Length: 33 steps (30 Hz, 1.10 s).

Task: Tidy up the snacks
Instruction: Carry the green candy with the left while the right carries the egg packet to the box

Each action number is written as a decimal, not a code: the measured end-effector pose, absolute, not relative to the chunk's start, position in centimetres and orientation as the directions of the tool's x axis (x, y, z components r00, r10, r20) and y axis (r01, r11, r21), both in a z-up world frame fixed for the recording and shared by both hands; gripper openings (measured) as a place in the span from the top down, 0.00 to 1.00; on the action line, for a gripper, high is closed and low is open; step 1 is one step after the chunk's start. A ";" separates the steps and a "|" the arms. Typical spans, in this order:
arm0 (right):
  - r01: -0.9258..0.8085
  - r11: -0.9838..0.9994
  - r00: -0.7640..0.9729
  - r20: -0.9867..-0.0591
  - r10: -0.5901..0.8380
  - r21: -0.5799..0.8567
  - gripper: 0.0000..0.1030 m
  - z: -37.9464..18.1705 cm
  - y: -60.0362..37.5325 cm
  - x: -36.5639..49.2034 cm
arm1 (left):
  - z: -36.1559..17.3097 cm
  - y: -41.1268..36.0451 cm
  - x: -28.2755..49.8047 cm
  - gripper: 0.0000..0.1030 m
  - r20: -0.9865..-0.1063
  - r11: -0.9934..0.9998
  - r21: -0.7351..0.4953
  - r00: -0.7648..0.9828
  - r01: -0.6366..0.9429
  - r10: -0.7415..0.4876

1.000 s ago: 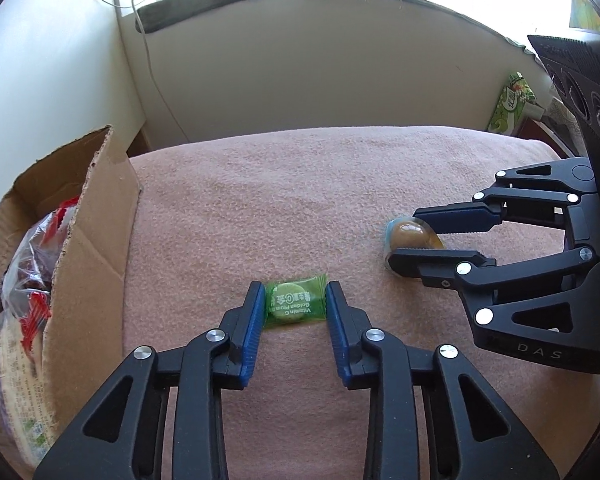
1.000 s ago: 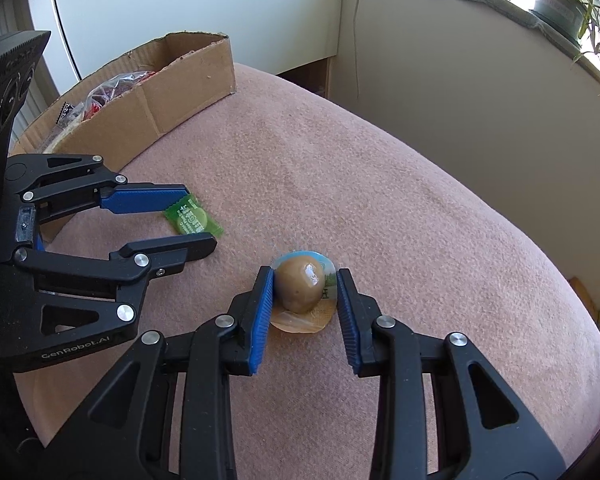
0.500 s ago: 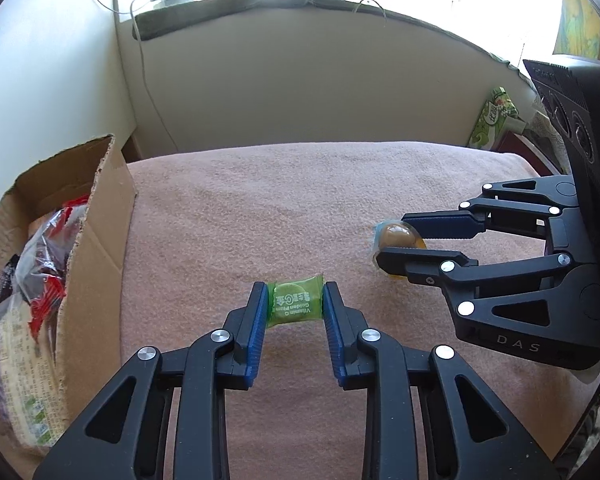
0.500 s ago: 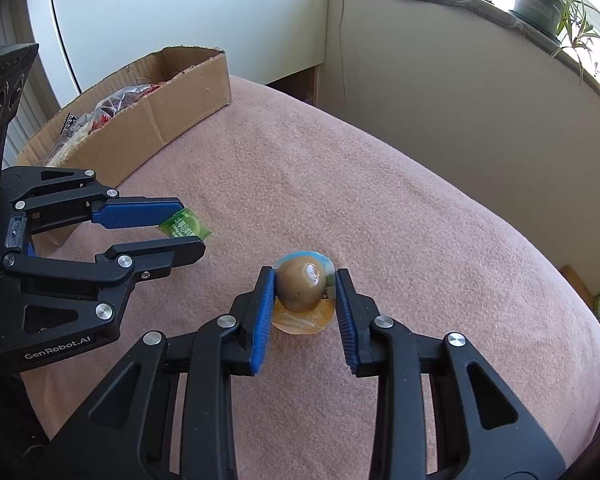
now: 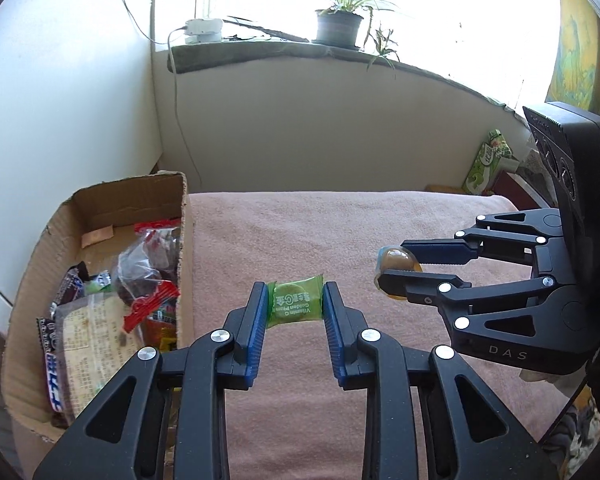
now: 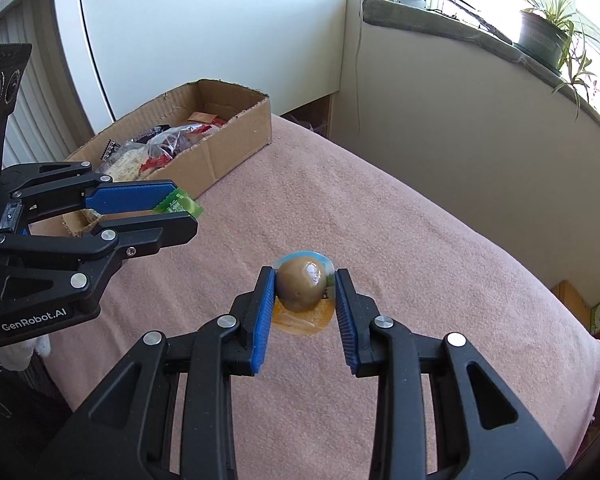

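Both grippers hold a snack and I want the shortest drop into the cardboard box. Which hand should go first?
Left. The left gripper, clamped on the green candy, sits right beside the cardboard box. The right gripper, holding the brown jelly cup, is farther out over the pink blanket.

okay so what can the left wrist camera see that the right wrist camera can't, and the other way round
Only the left wrist view shows the print on the green candy between the left gripper pads.

Only the right wrist view shows the brown snack's orange wrapper edge below the right gripper.

Both show the cardboard box of packaged snacks, the pink blanket, the potted plant, and each gripper shut on its snack.
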State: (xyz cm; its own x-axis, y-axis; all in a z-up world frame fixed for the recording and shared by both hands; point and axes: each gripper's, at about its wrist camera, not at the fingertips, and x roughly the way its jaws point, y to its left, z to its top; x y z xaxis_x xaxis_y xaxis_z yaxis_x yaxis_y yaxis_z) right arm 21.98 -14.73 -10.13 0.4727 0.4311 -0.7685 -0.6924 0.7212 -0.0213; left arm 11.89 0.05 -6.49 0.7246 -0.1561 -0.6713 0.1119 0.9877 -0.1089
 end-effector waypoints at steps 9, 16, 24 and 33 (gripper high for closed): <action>-0.720 0.694 0.453 -0.745 0.489 0.018 0.70 -7.9 -10.6 20.7 | -5.2 5.6 9.0 0.75 -0.642 0.991 -0.127 0.759 0.035 -0.109; -0.742 0.669 0.441 -0.734 0.516 0.024 0.70 -6.9 -7.0 19.7 | -4.7 8.6 7.8 0.75 -0.631 0.993 -0.119 0.773 -0.013 -0.066; -0.766 0.642 0.421 -0.731 0.537 0.031 0.70 -6.6 -3.0 19.0 | -4.7 11.5 6.7 0.75 -0.624 0.991 -0.120 0.781 -0.055 -0.032; -0.785 0.619 0.397 -0.742 0.540 0.030 0.70 -6.9 0.9 18.7 | -5.0 13.9 6.4 0.75 -0.619 0.987 -0.135 0.785 -0.085 -0.017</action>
State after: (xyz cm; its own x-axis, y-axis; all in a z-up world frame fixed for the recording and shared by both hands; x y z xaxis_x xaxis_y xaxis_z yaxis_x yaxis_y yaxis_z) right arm 18.67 0.91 -6.90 0.3973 0.5397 -0.7422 -0.7852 0.6186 0.0295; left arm 6.41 13.92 -5.01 0.7852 -0.0167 -0.6190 -0.0850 0.9872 -0.1346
